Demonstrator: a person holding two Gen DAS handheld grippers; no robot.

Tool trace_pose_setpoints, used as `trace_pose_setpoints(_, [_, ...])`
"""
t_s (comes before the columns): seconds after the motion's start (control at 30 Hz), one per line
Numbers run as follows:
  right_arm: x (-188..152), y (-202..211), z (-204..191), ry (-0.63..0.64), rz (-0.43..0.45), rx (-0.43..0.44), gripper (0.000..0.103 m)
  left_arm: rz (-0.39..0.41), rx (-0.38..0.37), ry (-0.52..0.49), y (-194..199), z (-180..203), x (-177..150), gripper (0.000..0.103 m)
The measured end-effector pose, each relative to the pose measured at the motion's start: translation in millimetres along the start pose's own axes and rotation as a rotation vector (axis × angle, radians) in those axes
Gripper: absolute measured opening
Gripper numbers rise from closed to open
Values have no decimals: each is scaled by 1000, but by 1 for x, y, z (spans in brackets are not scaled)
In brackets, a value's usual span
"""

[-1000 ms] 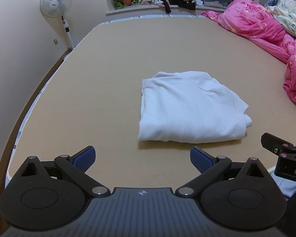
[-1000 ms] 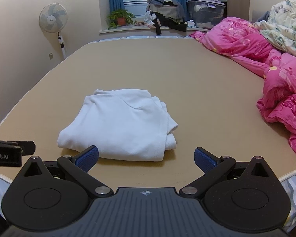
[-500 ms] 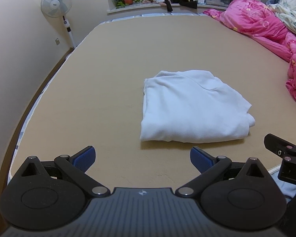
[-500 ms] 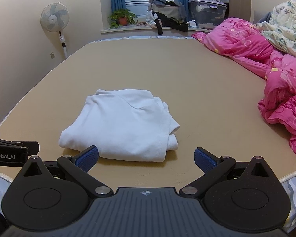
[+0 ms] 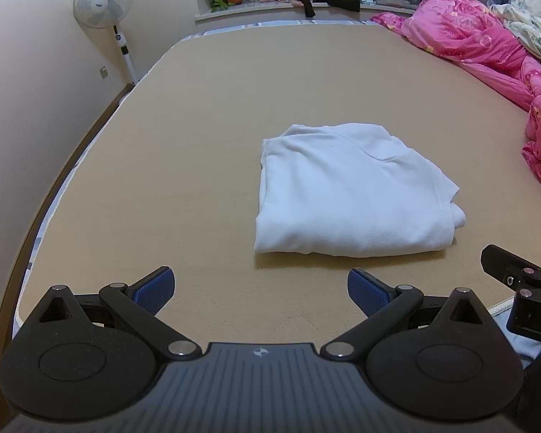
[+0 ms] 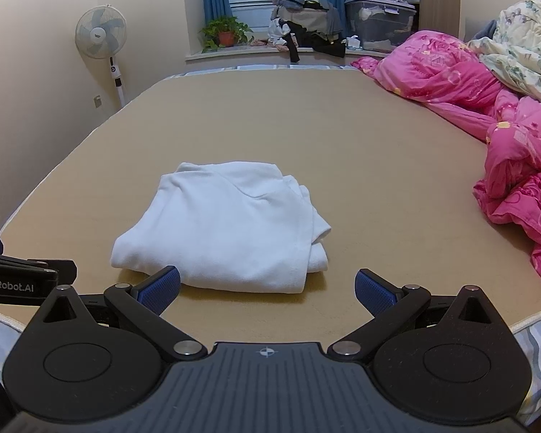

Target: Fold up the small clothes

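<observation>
Both jaws wide apart, seemingly empty.

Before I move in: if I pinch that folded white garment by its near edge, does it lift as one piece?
Probably not. The white garment looks soft and floppy, so it would likely sag and unfold. Loose layers bunch at its right side and may slip apart. Both the left gripper and right gripper are open and clear of it.
</observation>
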State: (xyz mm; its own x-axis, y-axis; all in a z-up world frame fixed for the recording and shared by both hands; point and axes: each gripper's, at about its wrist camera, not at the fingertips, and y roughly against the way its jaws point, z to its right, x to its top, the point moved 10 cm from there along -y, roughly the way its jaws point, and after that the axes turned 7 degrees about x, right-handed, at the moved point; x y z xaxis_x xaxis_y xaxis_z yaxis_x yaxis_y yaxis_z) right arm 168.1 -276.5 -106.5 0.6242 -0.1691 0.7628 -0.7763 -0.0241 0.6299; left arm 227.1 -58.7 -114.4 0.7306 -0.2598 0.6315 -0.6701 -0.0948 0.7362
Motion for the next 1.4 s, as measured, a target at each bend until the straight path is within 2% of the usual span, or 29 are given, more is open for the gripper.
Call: trace_pose_setpoints(1.4, [-3, -3, 0, -1, -10, 14, 102, -4, 13, 1, -1, -1, -3, 102])
